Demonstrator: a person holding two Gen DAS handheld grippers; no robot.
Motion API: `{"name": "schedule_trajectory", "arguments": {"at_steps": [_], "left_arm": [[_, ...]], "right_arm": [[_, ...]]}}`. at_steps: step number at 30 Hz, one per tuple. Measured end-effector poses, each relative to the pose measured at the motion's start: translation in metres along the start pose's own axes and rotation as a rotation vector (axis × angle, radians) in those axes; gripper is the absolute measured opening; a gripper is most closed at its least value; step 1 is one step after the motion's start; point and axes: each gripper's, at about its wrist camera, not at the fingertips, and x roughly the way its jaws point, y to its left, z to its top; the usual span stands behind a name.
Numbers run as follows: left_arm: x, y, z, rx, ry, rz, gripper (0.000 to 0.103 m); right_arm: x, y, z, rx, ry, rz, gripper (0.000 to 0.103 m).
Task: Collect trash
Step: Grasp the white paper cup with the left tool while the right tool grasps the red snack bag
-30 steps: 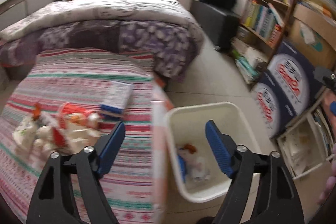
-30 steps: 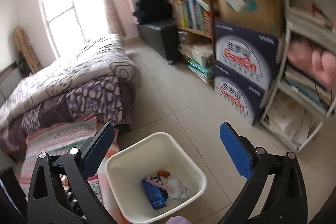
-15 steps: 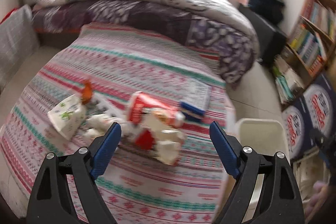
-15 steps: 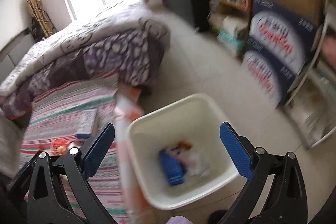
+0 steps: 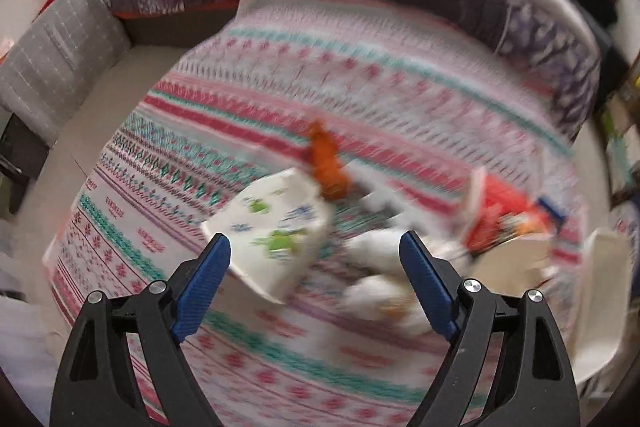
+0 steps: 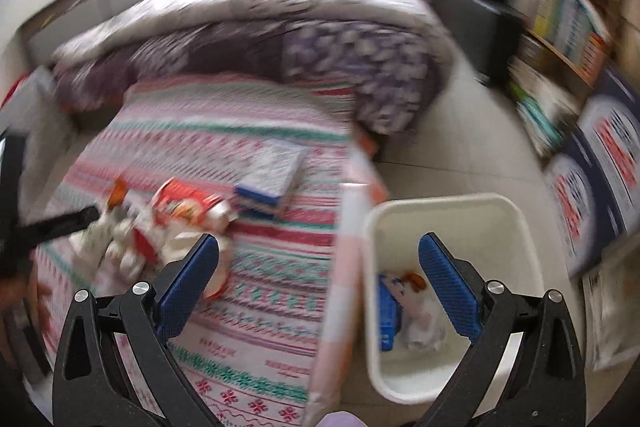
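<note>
On the striped pink-and-green bedspread (image 5: 280, 75) the litter heap lies left of the white plastic bin (image 6: 444, 215). The left gripper (image 5: 316, 267), jaws wide and empty, hangs just over the white printed paper wrapper (image 5: 276, 235), seemingly slanting leftward; it is nearer. The right gripper (image 6: 320, 279), equally wide, straddles the bed's edge.

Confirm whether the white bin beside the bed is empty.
No: the white bin already holds a blue packet and crumpled white paper at its bottom.
</note>
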Motion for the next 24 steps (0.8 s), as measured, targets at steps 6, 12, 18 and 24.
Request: {"name": "schedule_trajectory", "arguments": {"at_steps": [6,12,18,24], "left_arm": [[0.037,0.018,-0.005,0.113,0.102,0.008,0.084],[0.043,0.022,0.002,0.168,0.087,-0.017,0.087],[0.069,0.031,0.007,0.177,0.133,-0.010,0.089],[0.077,0.044,0.004,0.136,0.113,-0.088,0.082]], "right_arm": [[0.034,0.057,-0.005,-0.243,0.081,0.160,0.096],[0.069,0.079,-0.010,-0.308,0.157,0.192,0.096],[0.099,0.076,-0.009,-0.255,0.222,0.215,0.096],[0.116,0.086,-0.013,-0.235,0.272,0.253,0.056]]}}
